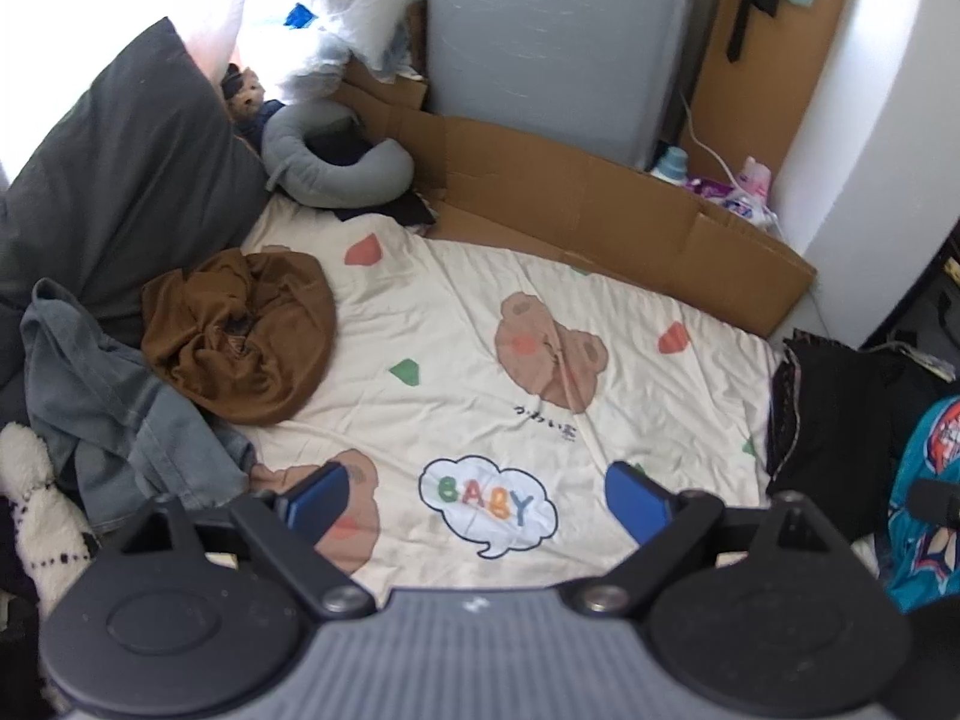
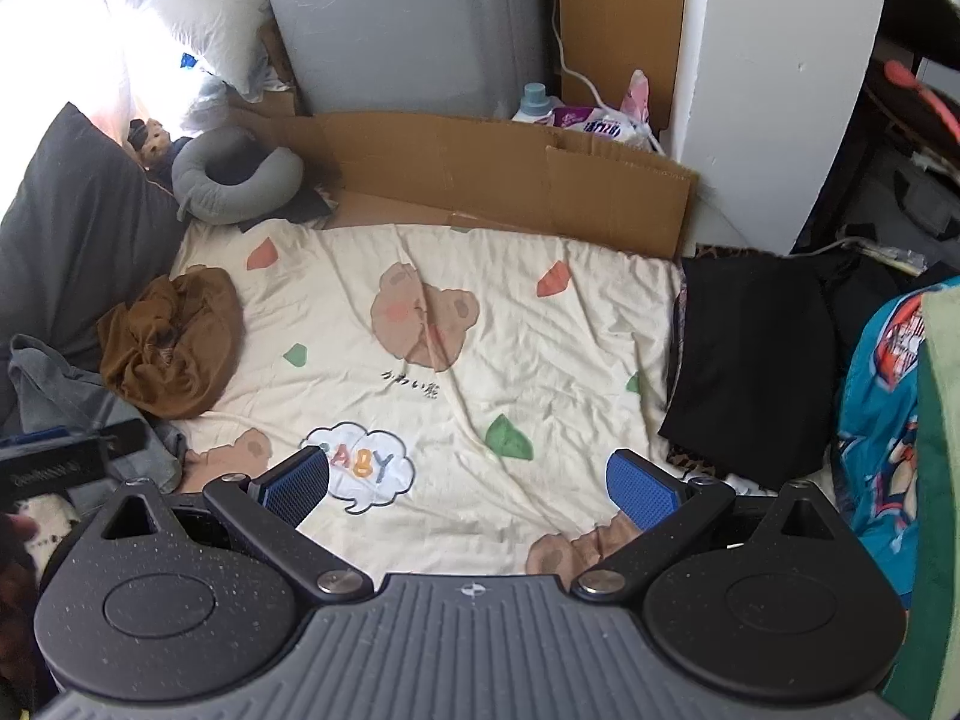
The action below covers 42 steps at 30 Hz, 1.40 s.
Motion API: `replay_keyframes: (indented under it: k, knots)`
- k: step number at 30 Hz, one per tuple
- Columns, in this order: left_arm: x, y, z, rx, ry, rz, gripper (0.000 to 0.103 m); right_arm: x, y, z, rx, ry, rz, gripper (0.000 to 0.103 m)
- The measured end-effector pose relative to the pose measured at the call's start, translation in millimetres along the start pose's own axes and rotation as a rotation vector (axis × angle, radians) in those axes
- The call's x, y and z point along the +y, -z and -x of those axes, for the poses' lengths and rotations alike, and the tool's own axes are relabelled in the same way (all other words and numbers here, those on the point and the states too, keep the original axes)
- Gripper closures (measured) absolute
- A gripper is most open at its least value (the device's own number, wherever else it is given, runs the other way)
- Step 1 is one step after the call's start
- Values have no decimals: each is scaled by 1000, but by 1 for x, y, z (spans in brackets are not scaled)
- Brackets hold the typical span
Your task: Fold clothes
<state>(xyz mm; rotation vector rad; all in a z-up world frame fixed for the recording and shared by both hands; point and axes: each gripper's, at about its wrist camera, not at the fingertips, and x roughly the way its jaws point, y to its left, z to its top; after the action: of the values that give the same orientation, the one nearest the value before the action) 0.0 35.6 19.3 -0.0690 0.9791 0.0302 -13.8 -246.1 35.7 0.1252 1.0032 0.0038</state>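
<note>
A crumpled brown garment [image 1: 240,333] [image 2: 171,345] lies at the left of the cream bear-print bed sheet [image 1: 480,360] [image 2: 480,330]. A grey-blue garment [image 1: 114,408] [image 2: 54,384] is bunched beside it at the left edge. A flat black garment [image 2: 750,360] [image 1: 840,420] rests on the right edge of the bed. My left gripper [image 1: 474,498] hovers open above the "BABY" print, holding nothing. My right gripper [image 2: 468,489] is also open and empty, over the near part of the sheet. The left gripper's side [image 2: 66,456] shows at the left of the right wrist view.
A dark grey pillow [image 1: 120,180], a grey neck pillow [image 1: 336,162] and a small plush toy [image 1: 243,93] sit at the bed's head. Flattened cardboard [image 1: 600,210] lines the far side before a grey appliance [image 1: 558,42]. A teal printed cloth [image 2: 882,420] hangs at the right.
</note>
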Motion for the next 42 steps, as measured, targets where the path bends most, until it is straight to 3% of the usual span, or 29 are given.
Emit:
replay_keyframes:
  k: [21,27,32,37,42]
  knots:
    - [60,-24,13,-30,-22,14,10,31,-21,4,-52,4,17,1]
    - [84,-30,6,-24,-63,-8,10,34,-29,-3,-69,0,-1,1]
    - [110,-36,5,-65,-93,47,12,34,-38,-14,-80,12,-2,1]
    - [134,-41,-3,-53,-79,112,12,35,-47,-25,-90,24,3,1]
    - [149,-44,-12,-69,-116,137,13,40,-59,-38,-107,8,16,1]
